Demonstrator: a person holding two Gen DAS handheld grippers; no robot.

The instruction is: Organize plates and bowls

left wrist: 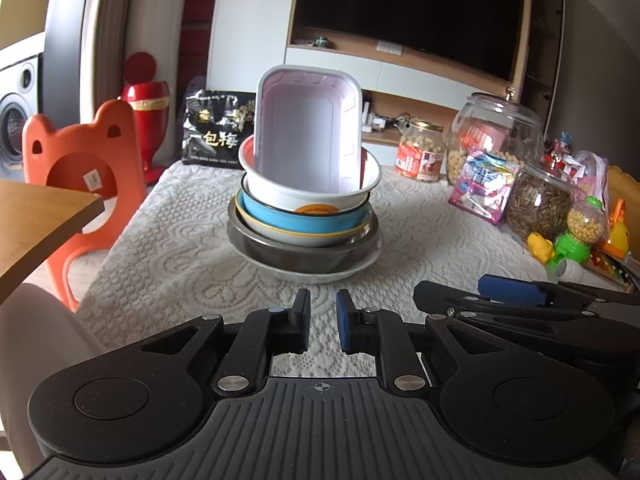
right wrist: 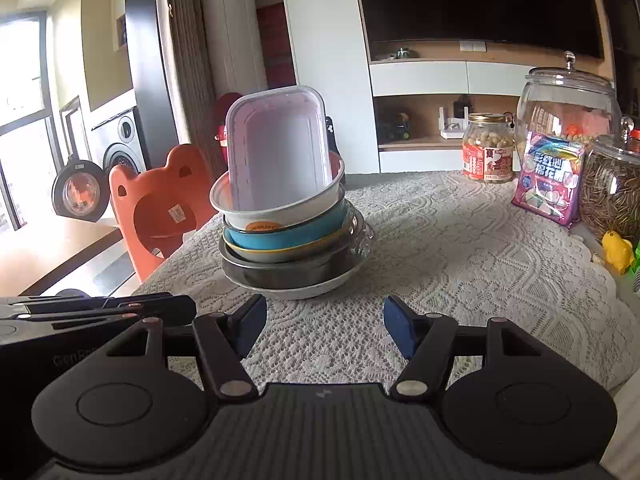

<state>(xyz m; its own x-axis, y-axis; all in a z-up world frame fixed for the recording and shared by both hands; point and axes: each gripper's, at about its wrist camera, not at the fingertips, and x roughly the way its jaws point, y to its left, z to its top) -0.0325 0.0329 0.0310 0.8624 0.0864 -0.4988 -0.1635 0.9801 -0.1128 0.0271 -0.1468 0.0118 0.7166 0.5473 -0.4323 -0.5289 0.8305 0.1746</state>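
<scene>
A stack of dishes stands mid-table on the lace cloth: a white plate [left wrist: 320,274] at the bottom, a steel bowl [left wrist: 296,254], a blue bowl [left wrist: 304,222], a white bowl [left wrist: 308,194], and a pale rectangular tub [left wrist: 308,132] standing on end in the top bowl. The stack also shows in the right wrist view [right wrist: 288,240], with the tub [right wrist: 280,160] leaning on top. My left gripper [left wrist: 323,312] is empty with a narrow gap, just in front of the stack. My right gripper [right wrist: 324,320] is open and empty, short of the stack.
Snack jars [left wrist: 420,152], a large glass jar [right wrist: 568,116], candy bags [left wrist: 484,184] and toys [left wrist: 576,236] crowd the table's right side. A black bag [left wrist: 216,132] stands behind the stack. An orange bear chair [left wrist: 84,176] and a wooden tabletop [left wrist: 36,224] are at the left.
</scene>
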